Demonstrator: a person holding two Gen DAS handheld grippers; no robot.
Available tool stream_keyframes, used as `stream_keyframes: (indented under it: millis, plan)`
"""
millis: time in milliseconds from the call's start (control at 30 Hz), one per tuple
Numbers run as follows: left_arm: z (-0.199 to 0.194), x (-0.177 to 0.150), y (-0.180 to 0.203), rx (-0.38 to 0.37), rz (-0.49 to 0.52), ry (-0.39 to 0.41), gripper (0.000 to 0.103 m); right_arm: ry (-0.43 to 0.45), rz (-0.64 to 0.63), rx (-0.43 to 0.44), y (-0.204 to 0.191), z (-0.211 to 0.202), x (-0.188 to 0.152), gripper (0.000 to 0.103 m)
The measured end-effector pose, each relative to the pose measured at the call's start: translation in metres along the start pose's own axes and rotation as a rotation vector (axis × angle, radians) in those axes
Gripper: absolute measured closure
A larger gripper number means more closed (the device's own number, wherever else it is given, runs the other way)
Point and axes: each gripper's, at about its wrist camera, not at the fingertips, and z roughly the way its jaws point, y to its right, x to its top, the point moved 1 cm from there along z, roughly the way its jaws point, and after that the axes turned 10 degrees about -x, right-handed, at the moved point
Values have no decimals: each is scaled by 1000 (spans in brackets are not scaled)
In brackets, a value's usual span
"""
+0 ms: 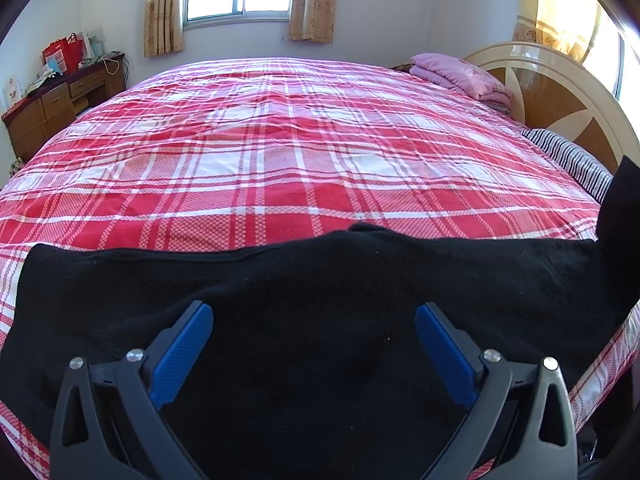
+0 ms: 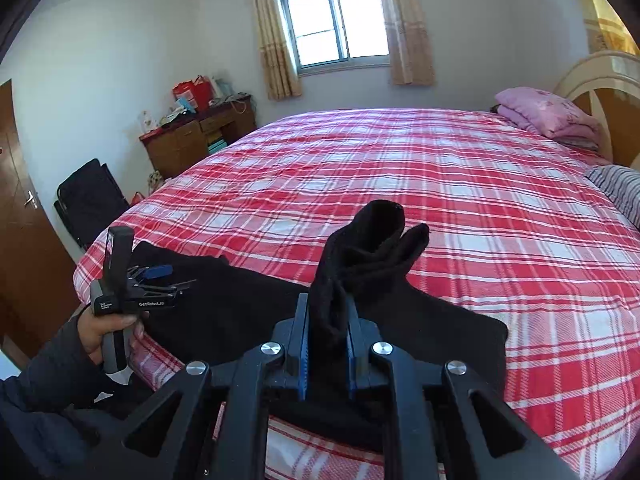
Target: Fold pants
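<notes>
Black pants (image 1: 320, 292) lie along the near edge of the bed with its red plaid cover (image 1: 280, 152). My left gripper (image 1: 314, 316) is open, its blue pads wide apart just above the pants, holding nothing. It also shows in the right wrist view (image 2: 160, 272), held in a hand at the left. My right gripper (image 2: 328, 320) is shut on a bunched end of the pants (image 2: 372, 240), which sticks up between its pads above the bed. The rest of the pants (image 2: 224, 304) stretches left on the bed.
A folded pink quilt (image 1: 460, 76) and a striped pillow (image 1: 568, 160) lie by the headboard (image 1: 560, 92) at the right. A wooden desk (image 2: 196, 140) with bags stands far left. A black folding chair (image 2: 88, 200) and a door (image 2: 24, 240) are at the left.
</notes>
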Motion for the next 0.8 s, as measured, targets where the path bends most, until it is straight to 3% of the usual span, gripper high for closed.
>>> stream_keyframes:
  millis: [367, 633, 733, 800]
  plan:
    - [-12, 6, 7, -40, -16, 46, 0, -114, -89, 63, -49, 64, -14, 89]
    - [-5, -2, 33, -117, 15, 22, 0, -217, -151, 93, -80, 107, -43, 88]
    - [0, -6, 46, -170, 24, 1, 0, -253, -153, 98, -82, 119, -52, 84]
    - [2, -7, 54, -217, 19, -13, 0, -270, -158, 121, -82, 118, -51, 73]
